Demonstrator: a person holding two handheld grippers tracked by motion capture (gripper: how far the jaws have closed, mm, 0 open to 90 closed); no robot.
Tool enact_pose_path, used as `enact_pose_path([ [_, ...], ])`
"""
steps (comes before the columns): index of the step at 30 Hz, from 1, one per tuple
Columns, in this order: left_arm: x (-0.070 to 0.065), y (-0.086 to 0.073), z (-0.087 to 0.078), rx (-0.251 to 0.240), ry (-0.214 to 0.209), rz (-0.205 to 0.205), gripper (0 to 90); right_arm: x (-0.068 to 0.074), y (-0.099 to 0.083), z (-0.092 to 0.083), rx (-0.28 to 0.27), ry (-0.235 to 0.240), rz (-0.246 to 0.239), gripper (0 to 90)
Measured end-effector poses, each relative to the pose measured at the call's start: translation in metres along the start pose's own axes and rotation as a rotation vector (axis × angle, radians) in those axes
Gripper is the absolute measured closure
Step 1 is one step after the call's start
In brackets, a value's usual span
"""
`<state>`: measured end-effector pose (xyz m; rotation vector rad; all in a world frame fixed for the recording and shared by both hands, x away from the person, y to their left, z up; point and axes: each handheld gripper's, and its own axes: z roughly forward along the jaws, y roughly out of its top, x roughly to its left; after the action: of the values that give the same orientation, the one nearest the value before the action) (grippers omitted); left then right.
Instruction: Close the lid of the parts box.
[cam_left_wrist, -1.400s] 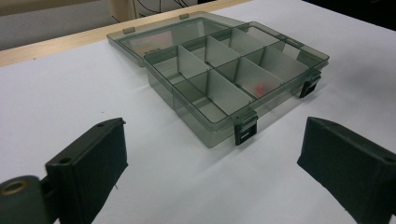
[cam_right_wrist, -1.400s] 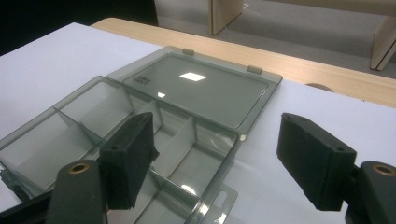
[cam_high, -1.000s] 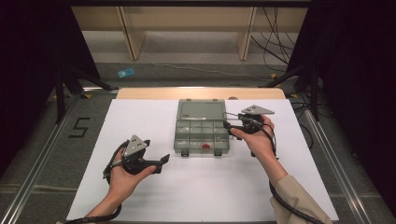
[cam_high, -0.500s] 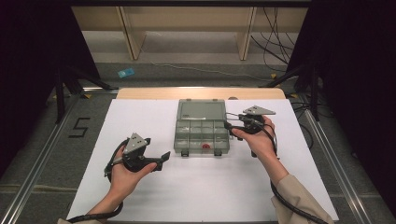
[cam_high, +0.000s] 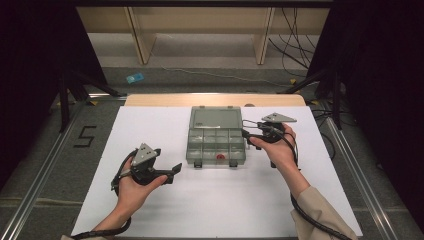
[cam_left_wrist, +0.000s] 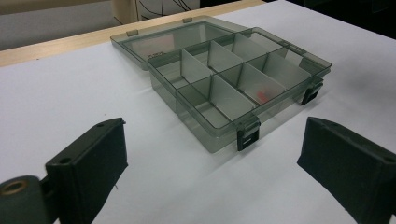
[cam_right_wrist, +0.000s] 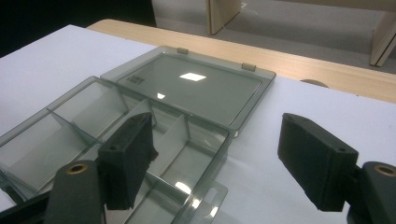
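nothing has shifted in the last second: the compartment box (cam_high: 217, 139) lies open at the worktop's middle, lid flat behind. right gripper (cam_high: 246, 134), jaws apart, straddles its right wall; left gripper (cam_high: 172, 171) waits spread near the front-left, so work seems paused.

We find next to nothing changed across these moments. The left gripper (cam_high: 172, 172) hovers over the same patch of tabletop (cam_high: 210, 205) near the box (cam_high: 190, 150), its fingers just as wide apart, with at most a slight tilt of the wrist between pictures. The right gripper (cam_high: 247, 135) has not shifted from the box's right edge, and its fingers have neither opened nor closed. The box lies where it lay, lid open as before.
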<state>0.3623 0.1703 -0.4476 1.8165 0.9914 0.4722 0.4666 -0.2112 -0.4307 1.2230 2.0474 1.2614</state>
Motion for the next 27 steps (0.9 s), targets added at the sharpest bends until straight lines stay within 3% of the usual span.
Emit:
enact_pose_path([
  [13, 0.000, -0.001, -0.003, -0.009, 0.000, -0.007, 6.8, 0.002, 0.005, 0.006, 0.015, -0.006, -0.005, 28.4],
  [14, 0.000, -0.001, -0.003, -0.008, 0.000, -0.008, 6.8, 0.002, 0.006, 0.006, 0.026, -0.001, 0.012, 28.6],
  [23, 0.000, -0.002, -0.002, -0.003, -0.009, -0.009, 6.8, -0.003, 0.018, 0.031, 0.073, -0.021, -0.001, 31.3],
  [24, 0.000, -0.002, -0.002, -0.001, -0.010, -0.014, 6.8, -0.003, 0.020, 0.035, 0.083, -0.025, 0.018, 31.8],
  [27, 0.001, -0.003, -0.001, 0.001, -0.015, -0.024, 6.9, -0.010, 0.027, 0.047, 0.108, -0.036, -0.005, 33.5],
])
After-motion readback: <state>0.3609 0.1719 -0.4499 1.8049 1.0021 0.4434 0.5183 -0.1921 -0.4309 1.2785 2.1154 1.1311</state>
